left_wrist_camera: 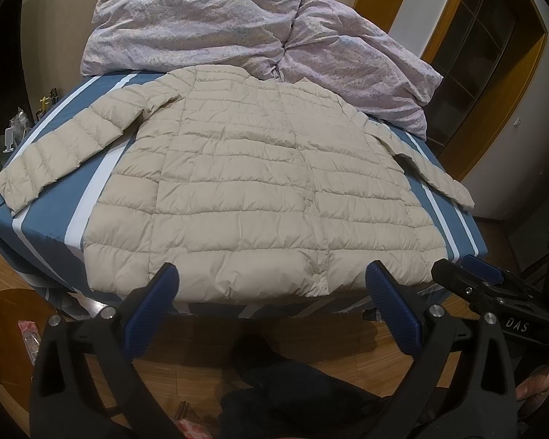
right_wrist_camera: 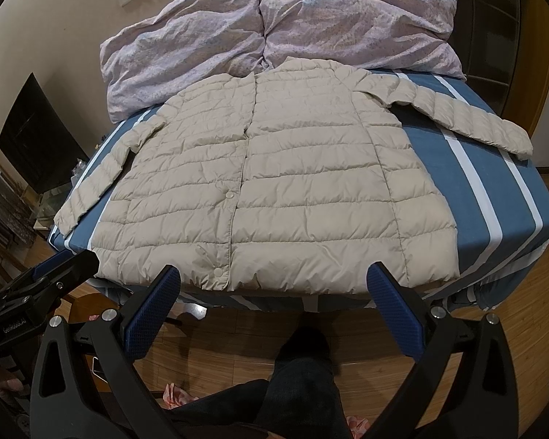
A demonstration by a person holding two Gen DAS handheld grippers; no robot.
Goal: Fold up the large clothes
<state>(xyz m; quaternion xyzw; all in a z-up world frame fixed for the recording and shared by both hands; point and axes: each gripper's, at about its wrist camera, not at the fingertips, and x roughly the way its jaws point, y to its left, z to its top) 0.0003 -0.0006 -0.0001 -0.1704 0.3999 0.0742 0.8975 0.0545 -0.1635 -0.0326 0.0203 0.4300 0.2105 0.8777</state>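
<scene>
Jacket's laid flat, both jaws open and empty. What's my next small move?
Probably reach the left gripper toward the left sleeve to fold it inward. The jacket lies flat, snapped shut, with both sleeves still spread across the striped bed sheet, so nothing is folded yet.

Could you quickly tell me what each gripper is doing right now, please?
Left gripper: jaws open, holding nothing.
Right gripper: jaws open, holding nothing.

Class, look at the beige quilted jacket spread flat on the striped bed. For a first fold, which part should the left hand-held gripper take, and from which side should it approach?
Take the cuff of the jacket sleeve on the left. It lies flat and angled outward, clear of the body, near the bed edge. The left hand-held gripper, open and empty, could probably come in low from that outer edge and pinch across the cuff.
</scene>
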